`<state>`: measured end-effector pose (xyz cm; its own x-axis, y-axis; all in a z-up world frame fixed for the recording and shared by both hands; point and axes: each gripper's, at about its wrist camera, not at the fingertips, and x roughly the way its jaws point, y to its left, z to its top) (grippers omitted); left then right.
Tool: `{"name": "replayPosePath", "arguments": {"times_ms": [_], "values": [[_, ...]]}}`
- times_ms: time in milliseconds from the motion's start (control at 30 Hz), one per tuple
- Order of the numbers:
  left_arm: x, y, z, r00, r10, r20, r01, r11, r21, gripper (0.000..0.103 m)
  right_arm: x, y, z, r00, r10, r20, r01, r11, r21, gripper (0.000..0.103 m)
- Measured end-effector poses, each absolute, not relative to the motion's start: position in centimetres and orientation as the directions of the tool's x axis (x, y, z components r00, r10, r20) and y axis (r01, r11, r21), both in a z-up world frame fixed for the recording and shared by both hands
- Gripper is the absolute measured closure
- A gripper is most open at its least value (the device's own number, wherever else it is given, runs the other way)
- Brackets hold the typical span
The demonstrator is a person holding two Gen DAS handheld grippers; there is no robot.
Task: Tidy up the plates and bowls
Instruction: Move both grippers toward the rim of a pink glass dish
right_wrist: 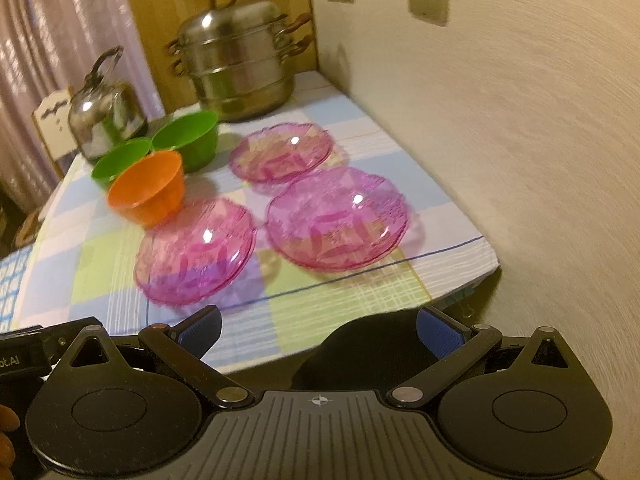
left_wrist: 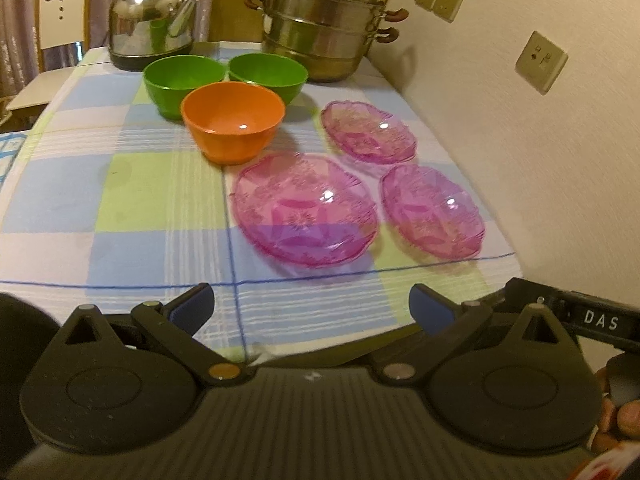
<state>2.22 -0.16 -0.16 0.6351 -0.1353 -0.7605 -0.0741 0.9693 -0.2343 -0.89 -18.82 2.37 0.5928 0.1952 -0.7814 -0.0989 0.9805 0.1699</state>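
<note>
Three pink glass plates lie on the checked tablecloth: a near left one (left_wrist: 306,208) (right_wrist: 196,250), a near right one (left_wrist: 432,210) (right_wrist: 338,218) and a far one (left_wrist: 368,132) (right_wrist: 282,152). An orange bowl (left_wrist: 234,122) (right_wrist: 148,186) stands in front of two green bowls, the left one (left_wrist: 182,82) (right_wrist: 120,164) and the right one (left_wrist: 268,76) (right_wrist: 188,138). My left gripper (left_wrist: 312,308) is open and empty over the table's near edge. My right gripper (right_wrist: 320,330) is open and empty, just off the near edge.
A steel kettle (left_wrist: 154,20) (right_wrist: 106,110) and a stacked steel steamer pot (left_wrist: 324,20) (right_wrist: 236,64) stand at the back of the table (left_wrist: 120,200). A wall (left_wrist: 540,160) with sockets runs along the right. A white chair (left_wrist: 62,12) is at the far left.
</note>
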Motion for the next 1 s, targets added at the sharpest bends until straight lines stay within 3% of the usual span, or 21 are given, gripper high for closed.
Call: {"name": "replayPosePath", "arguments": {"times_ms": [533,733,1000], "values": [[13.7,-1.1,0.5,0.605,-0.384,-0.698,0.184,0.92,-0.346,0.001,4.7,-25.4,2.1,0.639,0.197,-0.744,0.015,0.963,0.268,0.0],[18.5,-3.0,-1.0,0.544,-0.437,-0.717,0.291,0.899,-0.327,0.007,7.2,-26.7,0.1,0.63,0.194,-0.752,0.038,0.959,0.279,0.001],[23.8,-5.4,-4.5,0.476,-0.452,-0.754,0.355,0.884,-0.305,0.016,10.6,-27.6,-3.1,0.607,0.197,-0.77,0.055,0.956,0.288,0.011]]}}
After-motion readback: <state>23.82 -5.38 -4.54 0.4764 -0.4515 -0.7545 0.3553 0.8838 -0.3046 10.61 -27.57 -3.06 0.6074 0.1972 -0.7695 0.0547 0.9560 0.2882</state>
